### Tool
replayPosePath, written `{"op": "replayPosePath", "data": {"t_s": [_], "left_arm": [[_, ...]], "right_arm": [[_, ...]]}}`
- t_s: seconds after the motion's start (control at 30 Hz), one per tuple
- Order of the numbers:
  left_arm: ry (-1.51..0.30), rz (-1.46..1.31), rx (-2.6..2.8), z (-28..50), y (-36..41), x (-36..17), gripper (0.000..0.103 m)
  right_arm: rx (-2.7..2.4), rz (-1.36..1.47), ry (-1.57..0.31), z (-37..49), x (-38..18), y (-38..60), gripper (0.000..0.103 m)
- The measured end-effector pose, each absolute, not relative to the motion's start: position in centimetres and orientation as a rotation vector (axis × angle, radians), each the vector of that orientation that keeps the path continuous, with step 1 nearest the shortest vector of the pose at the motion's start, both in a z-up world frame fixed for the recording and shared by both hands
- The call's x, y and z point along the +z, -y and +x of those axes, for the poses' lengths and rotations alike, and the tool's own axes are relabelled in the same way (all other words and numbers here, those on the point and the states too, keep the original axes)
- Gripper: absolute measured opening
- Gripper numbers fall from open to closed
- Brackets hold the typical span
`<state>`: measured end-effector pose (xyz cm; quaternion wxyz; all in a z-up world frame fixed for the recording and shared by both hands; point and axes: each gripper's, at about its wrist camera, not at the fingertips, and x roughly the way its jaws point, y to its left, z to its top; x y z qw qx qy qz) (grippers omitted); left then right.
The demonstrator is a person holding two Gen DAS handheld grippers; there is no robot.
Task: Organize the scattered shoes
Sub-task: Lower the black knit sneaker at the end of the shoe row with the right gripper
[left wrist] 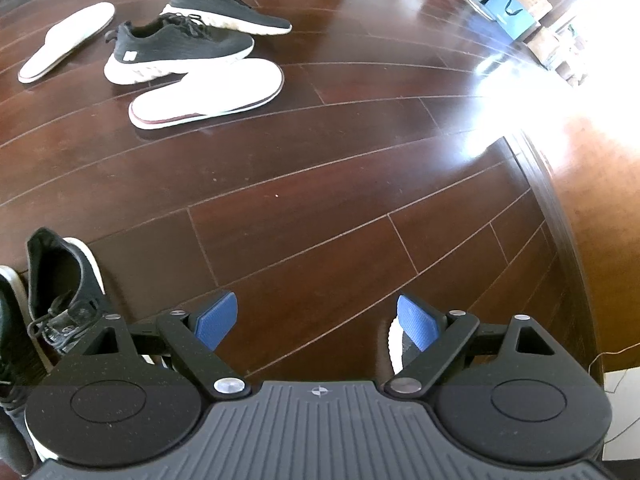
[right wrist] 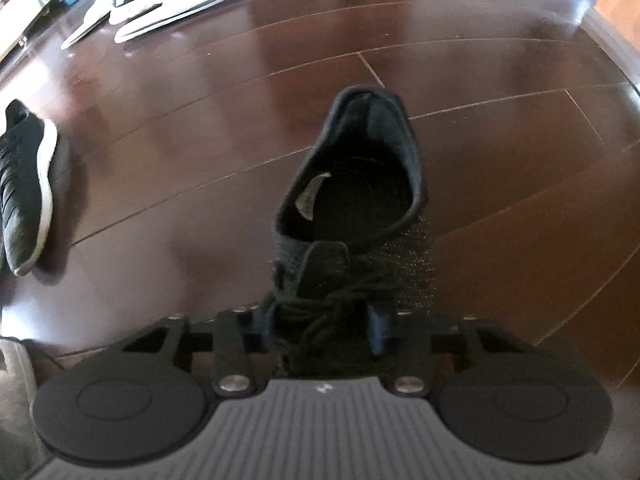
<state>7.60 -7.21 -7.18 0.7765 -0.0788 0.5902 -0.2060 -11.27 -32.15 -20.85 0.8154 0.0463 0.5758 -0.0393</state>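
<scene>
The right tongs [right wrist: 322, 330] are pinching a black knit sneaker [right wrist: 352, 216] across its laced front, heel pointing away over the dark wooden floor [right wrist: 500, 128], with a pale tag inside whose print is too blurred to read. The left tongs [left wrist: 316, 324] are spread wide with nothing between them, above bare floor, a black laced shoe [left wrist: 66, 292] just off their left side. Farther off lie two black sneakers with white soles [left wrist: 180, 46] between two white insoles [left wrist: 208, 94]; the nearer sneaker's small white heel label is unreadable.
</scene>
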Motion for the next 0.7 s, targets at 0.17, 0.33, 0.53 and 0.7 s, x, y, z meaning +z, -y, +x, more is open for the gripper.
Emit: {"op": "replayPosePath", "data": {"t_s": [0.17, 0.33, 0.53, 0.7], "left_arm": [[-1.269, -0.178, -0.441, 7.6, 6.8, -7.1, 0.091], [-1.256, -0.184, -0.427, 7.7, 6.2, -6.9, 0.091], [-1.235, -0.217, -0.391, 8.2, 4.8, -6.3, 0.091], [-1.200, -0.265, -0.345, 9.3, 3.1, -5.1, 0.091]], "right_arm": [[-0.099, 0.062, -1.213, -11.8, -20.6, 31.2, 0.030], [-0.112, -0.018, -1.204, -11.7, -20.6, 30.2, 0.024], [-0.082, -0.082, -1.179, -10.5, -19.9, 29.1, 0.022], [-0.019, -0.107, -1.155, -8.1, -19.0, 27.1, 0.022]]}}
